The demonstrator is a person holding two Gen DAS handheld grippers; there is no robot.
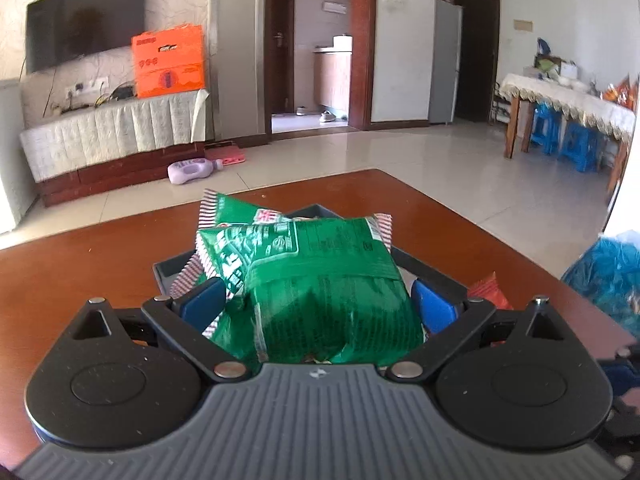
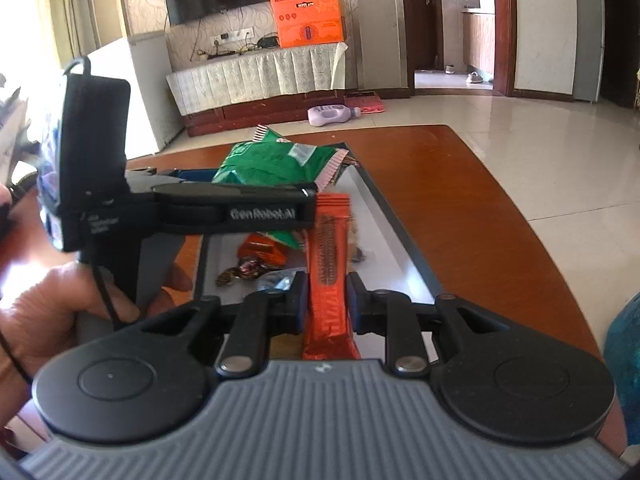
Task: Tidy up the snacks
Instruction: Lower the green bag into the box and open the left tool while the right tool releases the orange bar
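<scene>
So, left gripper: jaws gaping around green packet over tray
right gripper: jaws pinching orange bar, light, crinkly, gripping mid-wrapper

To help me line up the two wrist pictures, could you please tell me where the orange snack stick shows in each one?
Left wrist view: only an orange wrapper tip shows, low right beside the green packet; I cannot tell that it is the stick.
Right wrist view: the orange snack stick stands bottom centre, clamped in the right claw over the tray.
Shared landmark: the orange box beside the TV.

Both wrist views close over tray (shared)
</scene>
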